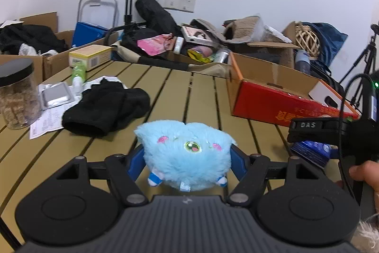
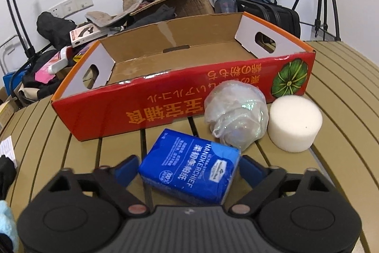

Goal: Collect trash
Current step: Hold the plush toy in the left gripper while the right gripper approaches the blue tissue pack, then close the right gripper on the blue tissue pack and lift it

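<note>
I see the left gripper [image 1: 187, 158] clamped on the plush [image 1: 186, 154] — right gripper [image 2: 189, 167] around the tissue pack [image 2: 189, 166], grip unclear.

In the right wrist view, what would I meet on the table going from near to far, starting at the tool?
Right tool → blue tissue pack → crumpled plastic bag → red cardboard box.

A fluffy blue plush toy [image 1: 187, 155] sits upright between the left tool's fingers. A blue tissue pack [image 2: 189, 167] lies flat between the right tool's fingers, an open red box [image 2: 180, 77] beyond it.
</note>
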Demonstrator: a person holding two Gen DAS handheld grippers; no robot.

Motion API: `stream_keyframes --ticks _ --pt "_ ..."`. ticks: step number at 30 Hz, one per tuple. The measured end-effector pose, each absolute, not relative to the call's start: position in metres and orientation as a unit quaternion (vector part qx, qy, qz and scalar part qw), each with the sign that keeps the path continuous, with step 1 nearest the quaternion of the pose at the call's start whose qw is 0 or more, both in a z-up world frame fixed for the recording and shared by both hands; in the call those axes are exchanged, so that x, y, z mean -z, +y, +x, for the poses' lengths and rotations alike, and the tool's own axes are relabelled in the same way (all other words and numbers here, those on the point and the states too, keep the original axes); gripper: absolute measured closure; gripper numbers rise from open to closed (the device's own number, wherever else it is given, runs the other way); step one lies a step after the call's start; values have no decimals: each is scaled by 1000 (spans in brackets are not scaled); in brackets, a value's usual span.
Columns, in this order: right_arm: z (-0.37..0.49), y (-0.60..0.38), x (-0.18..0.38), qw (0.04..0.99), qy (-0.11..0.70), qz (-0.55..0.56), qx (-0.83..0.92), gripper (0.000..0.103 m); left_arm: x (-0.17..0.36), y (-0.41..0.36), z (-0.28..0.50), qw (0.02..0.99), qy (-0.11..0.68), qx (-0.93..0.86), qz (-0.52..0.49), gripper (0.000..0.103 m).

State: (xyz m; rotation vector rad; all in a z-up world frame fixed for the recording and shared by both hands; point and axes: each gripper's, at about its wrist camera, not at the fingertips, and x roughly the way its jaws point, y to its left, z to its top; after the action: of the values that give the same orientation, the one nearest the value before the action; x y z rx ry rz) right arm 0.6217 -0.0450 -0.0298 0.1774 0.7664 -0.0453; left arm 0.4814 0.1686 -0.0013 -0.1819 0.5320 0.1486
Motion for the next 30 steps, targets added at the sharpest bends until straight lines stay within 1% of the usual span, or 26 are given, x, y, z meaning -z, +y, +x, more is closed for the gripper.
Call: stream_keyframes --ticks 7,17,30 --pt "613 -50 29 927 366 76 19 17 2 160 483 959 262 -66 -78 31" --pt "586 -77 25 928 357 105 -2 18 -3 152 473 960 262 -70 -67 31" --pt "520 -116 -3 936 335 103 -27 18 -23 119 428 963 261 -57 -43 31"
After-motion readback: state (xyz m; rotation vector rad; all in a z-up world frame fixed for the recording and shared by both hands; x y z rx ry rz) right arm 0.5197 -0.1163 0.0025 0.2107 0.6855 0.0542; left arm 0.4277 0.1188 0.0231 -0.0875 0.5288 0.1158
